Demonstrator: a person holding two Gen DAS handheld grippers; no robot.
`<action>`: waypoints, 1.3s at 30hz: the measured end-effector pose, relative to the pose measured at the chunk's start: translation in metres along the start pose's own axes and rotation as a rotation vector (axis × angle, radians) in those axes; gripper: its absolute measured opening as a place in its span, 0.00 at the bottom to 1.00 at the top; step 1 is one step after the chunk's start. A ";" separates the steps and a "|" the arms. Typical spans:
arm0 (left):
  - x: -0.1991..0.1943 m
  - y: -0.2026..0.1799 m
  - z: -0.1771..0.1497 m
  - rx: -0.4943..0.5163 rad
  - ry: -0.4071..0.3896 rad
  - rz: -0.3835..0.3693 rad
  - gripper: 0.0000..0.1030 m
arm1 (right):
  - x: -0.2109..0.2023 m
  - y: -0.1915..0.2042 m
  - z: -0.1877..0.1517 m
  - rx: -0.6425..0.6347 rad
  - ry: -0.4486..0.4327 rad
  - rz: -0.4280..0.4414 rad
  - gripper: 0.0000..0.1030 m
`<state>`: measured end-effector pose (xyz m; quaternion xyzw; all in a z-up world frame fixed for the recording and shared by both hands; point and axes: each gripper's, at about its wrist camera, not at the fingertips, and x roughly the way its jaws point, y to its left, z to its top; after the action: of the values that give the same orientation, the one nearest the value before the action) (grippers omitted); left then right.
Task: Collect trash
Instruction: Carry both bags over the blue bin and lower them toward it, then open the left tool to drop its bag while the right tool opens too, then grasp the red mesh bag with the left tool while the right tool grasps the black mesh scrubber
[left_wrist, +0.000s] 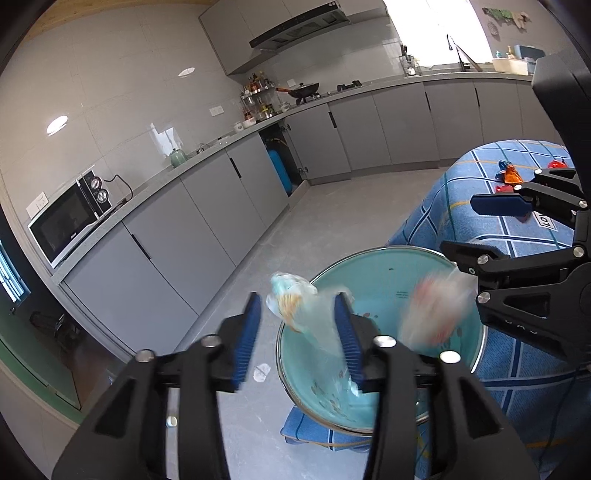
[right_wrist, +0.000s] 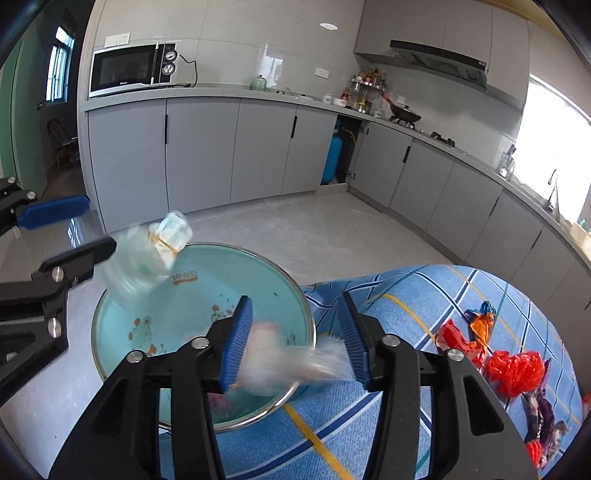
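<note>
Both claws apart over round teal enamel basin at near edge of blue checked tablecloth. Left gripper: blurred clear plastic wrapper loose between jaws. Right gripper: blurred pinkish wrapper loose between jaws. Red and orange wrappers lie right on cloth.

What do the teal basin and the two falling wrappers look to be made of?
The basin looks like enamelled or painted metal: glossy teal inside, bright silvery rim, printed cartoon figures. The left wrapper and the right wrapper look like thin clear plastic film, see-through and crinkled, with printed patches; motion blur leaves this uncertain.
</note>
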<state>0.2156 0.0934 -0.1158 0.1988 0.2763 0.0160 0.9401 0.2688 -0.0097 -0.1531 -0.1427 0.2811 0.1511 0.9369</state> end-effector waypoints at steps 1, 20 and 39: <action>-0.001 0.000 0.000 0.000 -0.001 -0.001 0.44 | 0.000 -0.001 -0.001 0.002 0.001 -0.005 0.52; -0.030 -0.032 0.009 0.042 -0.062 -0.025 0.71 | -0.069 -0.042 -0.022 0.064 -0.023 -0.137 0.61; -0.104 -0.183 0.050 0.136 -0.171 -0.274 0.75 | -0.187 -0.173 -0.154 0.302 0.046 -0.439 0.68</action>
<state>0.1394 -0.1079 -0.0941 0.2231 0.2205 -0.1482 0.9379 0.1081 -0.2598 -0.1383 -0.0624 0.2842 -0.1028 0.9512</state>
